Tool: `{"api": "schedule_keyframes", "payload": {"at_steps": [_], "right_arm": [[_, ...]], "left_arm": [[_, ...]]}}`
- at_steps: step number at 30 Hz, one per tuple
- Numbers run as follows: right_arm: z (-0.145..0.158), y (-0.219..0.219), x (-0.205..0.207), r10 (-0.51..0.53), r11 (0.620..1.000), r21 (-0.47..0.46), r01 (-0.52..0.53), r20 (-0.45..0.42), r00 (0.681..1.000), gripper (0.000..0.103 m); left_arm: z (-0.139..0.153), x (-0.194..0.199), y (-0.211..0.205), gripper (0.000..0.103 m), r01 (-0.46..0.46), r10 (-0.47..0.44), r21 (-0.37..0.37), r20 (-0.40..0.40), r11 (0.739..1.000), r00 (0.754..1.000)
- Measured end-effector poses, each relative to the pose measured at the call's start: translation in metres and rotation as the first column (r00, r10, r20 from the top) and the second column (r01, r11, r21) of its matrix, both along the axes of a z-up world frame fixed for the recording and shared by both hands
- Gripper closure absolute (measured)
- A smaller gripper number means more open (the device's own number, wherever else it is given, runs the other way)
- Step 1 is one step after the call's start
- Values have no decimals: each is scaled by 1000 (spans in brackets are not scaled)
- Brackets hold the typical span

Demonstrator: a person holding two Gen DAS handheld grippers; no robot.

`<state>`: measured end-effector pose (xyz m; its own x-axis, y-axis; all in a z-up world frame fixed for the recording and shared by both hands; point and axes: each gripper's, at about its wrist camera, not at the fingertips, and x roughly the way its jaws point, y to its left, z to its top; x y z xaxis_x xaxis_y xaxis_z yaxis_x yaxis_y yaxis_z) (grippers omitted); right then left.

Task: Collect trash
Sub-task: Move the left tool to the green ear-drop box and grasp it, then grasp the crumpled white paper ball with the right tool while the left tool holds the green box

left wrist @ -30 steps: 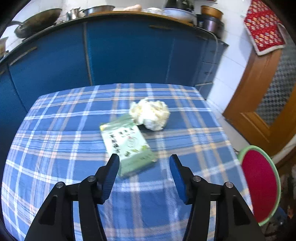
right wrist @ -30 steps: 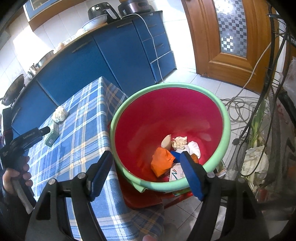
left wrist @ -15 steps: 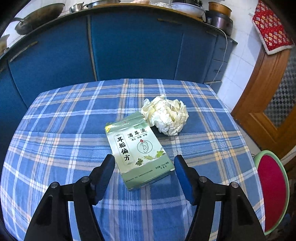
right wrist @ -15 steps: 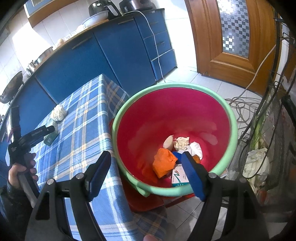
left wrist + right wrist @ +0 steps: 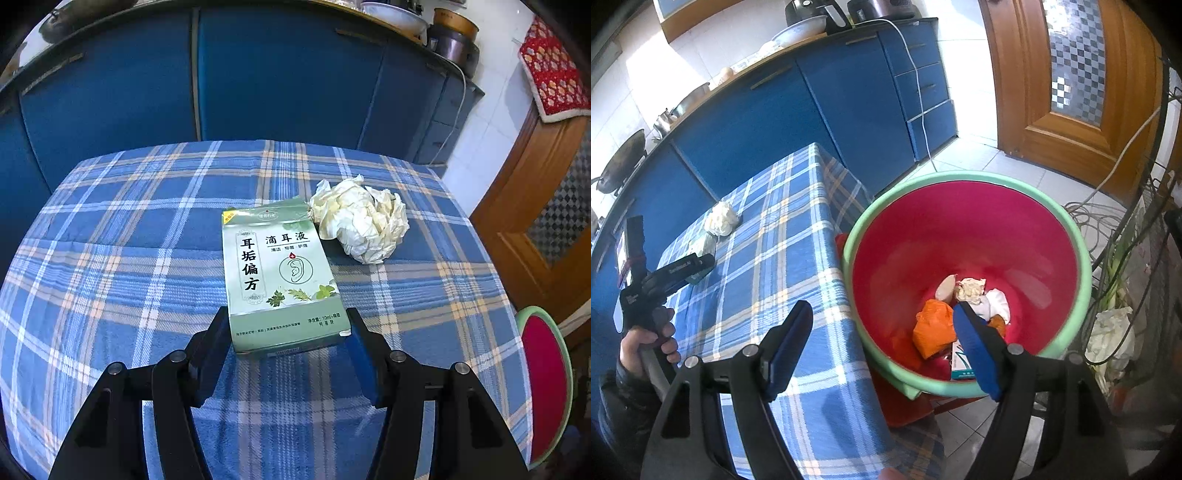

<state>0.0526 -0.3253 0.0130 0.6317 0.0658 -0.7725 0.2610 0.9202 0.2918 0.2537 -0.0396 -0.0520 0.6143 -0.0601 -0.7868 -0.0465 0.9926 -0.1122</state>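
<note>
The left hand-held gripper (image 5: pixel 288 332) sits low over the tabletop (image 5: pixel 110 258) with its jaws spread wide, one finger on each side of the near end of a green box (image 5: pixel 280 280); the fingers look very close to the box edges, but whether they touch it cannot be told, and the box lies flat on the checked cloth. A crumpled ball of paper (image 5: pixel 360 221) rests at about 1 o'clock from the box, touching its far right corner. The right hand-held gripper (image 5: pixel 882 325) is wide open and holds nothing, hanging above the near rim of a red bin (image 5: pixel 1082 254) with a green edge that stands off the tabletop's right side. Inside the bin lie an orange wad (image 5: pixel 932 326), white paper scraps (image 5: pixel 971 290) and a small carton (image 5: pixel 960 365). Blue cabinets (image 5: pixel 277 74) stand at 12 o'clock beyond the tabletop
</note>
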Motion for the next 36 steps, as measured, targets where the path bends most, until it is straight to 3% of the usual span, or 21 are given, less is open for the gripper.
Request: {"api": "schedule_keyframes", "payload": {"at_steps": [6,14,25,36], "right_arm": [[7,10,11,25,1000,-12,-25,8,1000,24],[28,39,38,87,995,-51,-85,41,995,24],[30,113,110,230,971,-77,-227,29,973,24],[8,167,182,280,960,-18,-280,29,959,24]], "left_arm": [[8,-10,11,42,7,-6,-17,33,1000,999],[27,-21,34,43,3,-6,22,118,1000,993],[26,-17,70,43,-78,74,17,179,997,981],[10,-9,94,43,-132,131,-3,142,991,981]]}}
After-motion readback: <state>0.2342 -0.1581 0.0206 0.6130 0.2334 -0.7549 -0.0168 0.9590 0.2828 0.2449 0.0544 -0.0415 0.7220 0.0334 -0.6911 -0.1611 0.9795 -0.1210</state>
